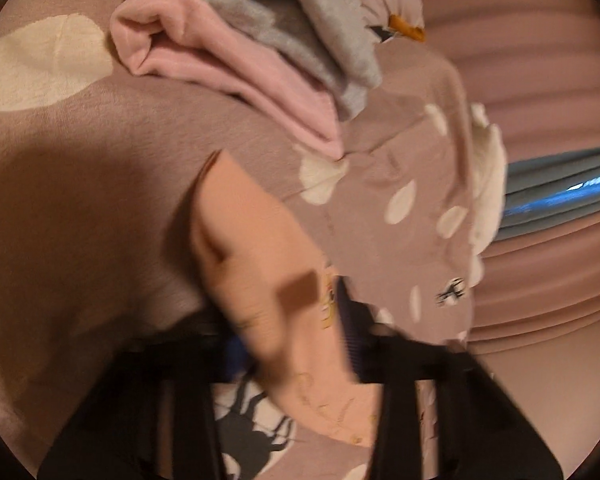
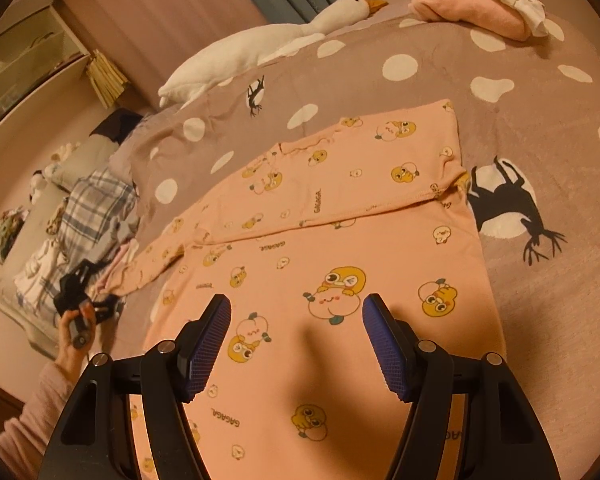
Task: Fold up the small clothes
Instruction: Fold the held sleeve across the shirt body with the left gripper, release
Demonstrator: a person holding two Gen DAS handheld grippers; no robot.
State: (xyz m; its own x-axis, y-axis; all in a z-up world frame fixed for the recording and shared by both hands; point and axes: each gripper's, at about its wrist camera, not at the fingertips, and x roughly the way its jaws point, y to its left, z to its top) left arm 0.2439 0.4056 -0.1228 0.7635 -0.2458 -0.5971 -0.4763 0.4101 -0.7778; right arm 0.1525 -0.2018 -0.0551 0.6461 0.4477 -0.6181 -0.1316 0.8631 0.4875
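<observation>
A peach long-sleeved shirt (image 2: pixel 340 208) with cartoon prints lies flat on the mauve spotted bed cover (image 2: pixel 540 100), one sleeve folded across its chest. The other sleeve (image 1: pixel 256 248) stretches out to the left. My left gripper (image 1: pixel 292 344) is shut on that sleeve's end, and the fabric fills the gap between its pads; the view is blurred. In the right wrist view a hand (image 2: pixel 74 344) holds the left gripper (image 2: pixel 86 300) at the bed's left side. My right gripper (image 2: pixel 296 344) hovers open over the shirt's lower body with nothing between its fingers.
Pink (image 1: pixel 228 68) and grey (image 1: pixel 300 32) clothes are heaped just beyond the held sleeve. A white goose plush (image 2: pixel 260 44) lies along the bed's far edge. Folded pink and white clothes (image 2: pixel 476 8) sit at the far right. Plaid laundry (image 2: pixel 96 208) lies at the left.
</observation>
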